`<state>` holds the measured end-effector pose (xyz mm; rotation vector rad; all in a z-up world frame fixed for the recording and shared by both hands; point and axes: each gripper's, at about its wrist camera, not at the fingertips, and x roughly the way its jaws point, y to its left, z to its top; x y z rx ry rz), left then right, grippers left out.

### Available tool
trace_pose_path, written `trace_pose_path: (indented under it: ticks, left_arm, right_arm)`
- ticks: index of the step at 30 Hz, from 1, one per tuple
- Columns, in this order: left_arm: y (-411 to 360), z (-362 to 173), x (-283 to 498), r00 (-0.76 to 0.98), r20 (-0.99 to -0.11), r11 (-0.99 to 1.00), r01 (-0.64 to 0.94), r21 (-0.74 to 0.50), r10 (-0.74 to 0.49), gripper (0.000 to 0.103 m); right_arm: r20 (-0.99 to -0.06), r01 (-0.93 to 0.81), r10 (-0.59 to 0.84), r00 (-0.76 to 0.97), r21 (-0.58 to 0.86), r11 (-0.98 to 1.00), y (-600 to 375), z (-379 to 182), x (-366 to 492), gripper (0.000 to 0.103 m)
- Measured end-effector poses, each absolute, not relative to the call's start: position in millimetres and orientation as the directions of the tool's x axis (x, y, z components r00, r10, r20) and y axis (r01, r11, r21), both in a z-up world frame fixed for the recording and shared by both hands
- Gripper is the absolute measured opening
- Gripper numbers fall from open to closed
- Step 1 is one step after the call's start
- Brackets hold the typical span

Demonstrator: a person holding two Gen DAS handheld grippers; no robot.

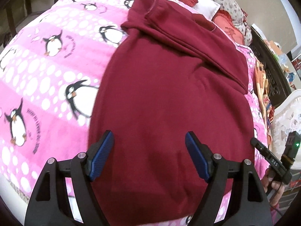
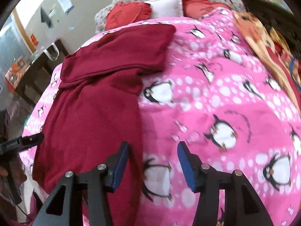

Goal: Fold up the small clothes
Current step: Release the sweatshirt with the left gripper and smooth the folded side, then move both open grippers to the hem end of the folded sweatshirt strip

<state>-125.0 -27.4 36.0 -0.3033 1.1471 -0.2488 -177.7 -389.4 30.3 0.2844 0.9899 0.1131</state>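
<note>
A dark red sweater point(image 1: 169, 98) lies on the pink penguin blanket point(image 1: 47, 75), with its sleeves folded in across the upper part. My left gripper point(image 1: 149, 141) is open and empty, hovering over the sweater's lower body. In the right wrist view the same sweater point(image 2: 94, 103) lies left of centre on the blanket point(image 2: 216, 103). My right gripper point(image 2: 153, 148) is open and empty above the sweater's right edge, its left finger over the cloth and its right finger over the blanket. The right gripper's body also shows at the right edge of the left wrist view point(image 1: 270, 160).
Red heart cushions point(image 2: 128, 13) and a white pillow point(image 2: 165, 5) lie at the head of the bed. An orange patterned blanket point(image 2: 263, 37) lies along the right side. A dark table point(image 2: 37, 71) stands to the left of the bed.
</note>
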Motion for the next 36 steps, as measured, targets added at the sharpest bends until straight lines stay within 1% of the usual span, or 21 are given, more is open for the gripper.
trace_pose_path:
  ticks: [6, 9, 13, 15, 19, 24, 28, 32, 33, 36]
  left_arm:
    - [-9, 31, -139, 0.377, -0.843, 0.914, 0.029, -0.404, -0.384, 0.079]
    - [1, 35, -145, 0.398, -0.828, 0.906, 0.017, -0.424, -0.395, 0.079]
    - [15, 50, -153, 0.464, -0.807, 0.915, 0.017, -0.403, -0.364, 0.079]
    - [18, 50, -154, 0.460, -0.808, 0.914, 0.026, -0.404, -0.370, 0.079]
    - [17, 38, -157, 0.415, -0.837, 0.924, 0.026, -0.381, -0.357, 0.079]
    - [18, 20, -159, 0.390, -0.858, 0.925, -0.036, -0.379, -0.336, 0.079]
    - [9, 19, -158, 0.395, -0.872, 0.944, -0.032, -0.329, -0.291, 0.079]
    - [4, 18, -159, 0.396, -0.881, 0.954, -0.036, -0.297, -0.260, 0.079]
    - [3, 18, -159, 0.396, -0.882, 0.955, -0.037, -0.293, -0.255, 0.079]
    - [2, 17, -158, 0.398, -0.885, 0.961, -0.031, -0.276, -0.241, 0.079]
  right_arm:
    - [-0.797, 0.034, 0.297, 0.526, 0.368, 0.929, -398, 23, -197, 0.051]
    - [-0.793, 0.012, 0.331, 0.511, 0.392, 0.920, -391, 21, -203, 0.051]
    - [-0.782, -0.038, 0.377, 0.496, 0.414, 0.909, -376, 21, -208, 0.051]
    - [-0.788, -0.066, 0.382, 0.484, 0.402, 0.913, -366, 20, -209, 0.051]
    - [-0.800, -0.078, 0.359, 0.480, 0.369, 0.926, -359, 18, -207, 0.051]
    - [-0.800, -0.074, 0.356, 0.483, 0.368, 0.927, -362, 19, -207, 0.051]
    - [-0.818, -0.086, 0.322, 0.477, 0.321, 0.943, -359, 18, -206, 0.051]
    - [-0.820, -0.132, 0.286, 0.496, 0.255, 0.958, -349, 26, -207, 0.051]
    - [-0.816, -0.146, 0.286, 0.502, 0.247, 0.958, -347, 30, -206, 0.048]
    - [-0.813, -0.194, 0.319, 0.487, 0.255, 0.947, -337, 34, -204, 0.048]
